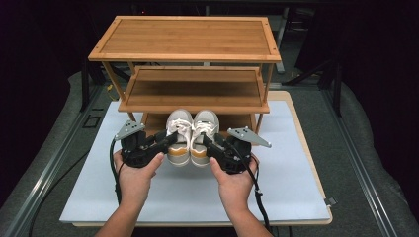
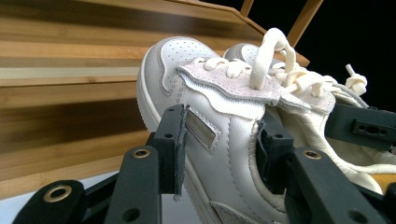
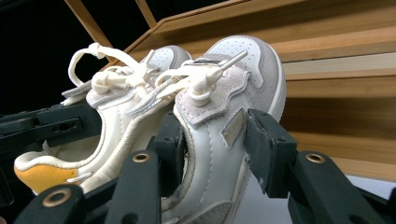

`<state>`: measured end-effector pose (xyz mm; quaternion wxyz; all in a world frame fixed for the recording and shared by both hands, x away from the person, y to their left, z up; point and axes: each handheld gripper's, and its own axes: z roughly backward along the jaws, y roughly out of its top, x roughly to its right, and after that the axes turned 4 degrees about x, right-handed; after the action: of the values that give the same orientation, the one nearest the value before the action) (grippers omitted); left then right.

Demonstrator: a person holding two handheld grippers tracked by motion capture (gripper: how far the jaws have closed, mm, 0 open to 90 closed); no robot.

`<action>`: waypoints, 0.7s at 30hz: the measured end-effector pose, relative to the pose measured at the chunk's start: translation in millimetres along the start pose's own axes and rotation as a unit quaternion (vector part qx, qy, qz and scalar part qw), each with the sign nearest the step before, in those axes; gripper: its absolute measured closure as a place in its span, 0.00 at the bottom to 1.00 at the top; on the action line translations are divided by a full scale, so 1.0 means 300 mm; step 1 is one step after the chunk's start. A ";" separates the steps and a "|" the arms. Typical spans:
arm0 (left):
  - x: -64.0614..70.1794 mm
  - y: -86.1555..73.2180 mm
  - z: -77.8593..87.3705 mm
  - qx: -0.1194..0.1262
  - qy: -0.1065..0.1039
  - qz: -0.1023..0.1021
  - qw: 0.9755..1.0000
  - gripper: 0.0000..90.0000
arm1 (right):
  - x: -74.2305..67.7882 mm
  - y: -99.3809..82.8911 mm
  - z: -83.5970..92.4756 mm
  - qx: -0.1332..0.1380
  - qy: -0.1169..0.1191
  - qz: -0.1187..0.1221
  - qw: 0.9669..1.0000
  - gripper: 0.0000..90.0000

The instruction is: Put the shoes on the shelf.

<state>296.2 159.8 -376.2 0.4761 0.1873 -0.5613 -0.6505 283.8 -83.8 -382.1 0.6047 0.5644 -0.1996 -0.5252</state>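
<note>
In front of the rack, on the white tabletop: left tool pinching left shoe; right tool pinching right shoe; dark room surrounding.

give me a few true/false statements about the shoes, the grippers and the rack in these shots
1. Each gripper clamps one sneaker by its side wall. True: the left gripper holds the left sneaker, the right gripper the right sneaker.
2. The sneakers sit on the top shelf. False: they are in front of the lowest level of the wooden shoe rack.
3. The laces are tied. True.
4. The heels are blue. False: they are yellow-orange.
5. Both upper shelves hold boxes. False: they are bare.
</note>
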 end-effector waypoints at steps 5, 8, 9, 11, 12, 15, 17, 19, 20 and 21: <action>-0.001 0.005 -0.007 0.003 0.001 -0.003 1.000 0.67 | 0.001 0.007 -0.006 0.002 -0.001 0.003 1.000 0.65; -0.003 0.010 -0.017 0.000 0.000 -0.002 1.000 0.67 | 0.006 0.012 -0.011 -0.001 -0.001 0.003 1.000 0.65; -0.004 0.013 -0.020 -0.001 0.000 -0.002 1.000 0.67 | 0.008 0.014 -0.013 0.000 -0.002 0.002 1.000 0.65; -0.006 0.017 -0.027 -0.001 0.000 -0.001 1.000 0.67 | 0.012 0.020 -0.018 0.001 -0.003 0.000 1.000 0.65; -0.006 0.017 -0.027 -0.001 0.000 -0.001 1.000 0.67 | 0.013 0.023 -0.018 -0.003 -0.002 0.001 1.000 0.65; -0.009 0.023 -0.033 -0.003 0.000 -0.001 1.000 0.67 | 0.013 0.028 -0.024 -0.001 -0.004 0.001 1.000 0.65; -0.013 0.033 -0.038 -0.005 0.001 -0.002 1.000 0.67 | 0.011 0.034 -0.031 -0.002 -0.006 0.006 1.000 0.65; -0.015 0.043 -0.042 -0.003 0.000 -0.002 1.000 0.67 | 0.013 0.039 -0.036 -0.001 -0.004 0.007 1.000 0.65; -0.015 0.051 -0.045 -0.003 0.002 -0.004 1.000 0.67 | 0.013 0.042 -0.038 0.000 -0.004 0.006 1.000 0.65; -0.015 0.056 -0.048 -0.002 0.002 -0.004 1.000 0.67 | 0.014 0.052 -0.044 0.001 -0.004 0.009 1.000 0.65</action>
<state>316.5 157.0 -366.6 0.4746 0.1901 -0.5586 -0.6531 302.7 -84.2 -373.4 0.6079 0.5612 -0.2078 -0.5219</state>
